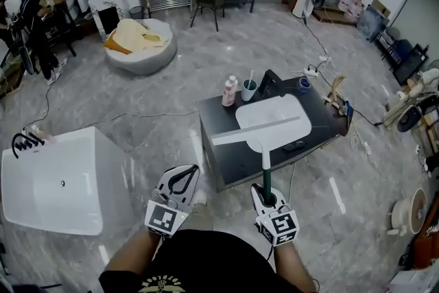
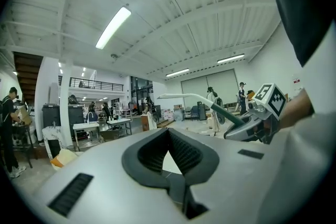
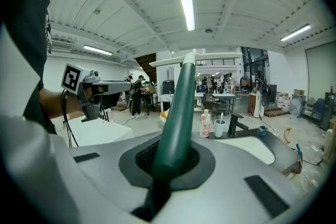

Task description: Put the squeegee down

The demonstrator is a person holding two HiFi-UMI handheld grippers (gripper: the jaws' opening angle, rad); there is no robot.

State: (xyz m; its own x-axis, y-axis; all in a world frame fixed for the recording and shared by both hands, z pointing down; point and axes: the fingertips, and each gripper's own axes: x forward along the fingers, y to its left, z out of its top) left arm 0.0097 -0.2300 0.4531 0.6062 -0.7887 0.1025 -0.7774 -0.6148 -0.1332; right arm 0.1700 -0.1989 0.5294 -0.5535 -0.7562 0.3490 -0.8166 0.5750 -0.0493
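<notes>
The squeegee has a dark green handle (image 1: 265, 173) and a long white blade (image 1: 260, 132). My right gripper (image 1: 266, 194) is shut on the lower end of the handle and holds the blade over the front rim of a white sink basin (image 1: 274, 113) set in a dark counter (image 1: 226, 161). In the right gripper view the handle (image 3: 177, 113) rises from between the pads. My left gripper (image 1: 194, 168) hangs to the left of the counter, fingertips together, with nothing in it. The left gripper view shows its shut tips (image 2: 168, 131) and the squeegee (image 2: 210, 102) off to the right.
A pink bottle (image 1: 229, 91), a cup with a toothbrush (image 1: 249, 89) and a black faucet (image 1: 269, 82) stand at the counter's back edge. A white bathtub (image 1: 55, 182) sits on the floor at the left. Cables (image 1: 329, 72) trail on the floor to the right.
</notes>
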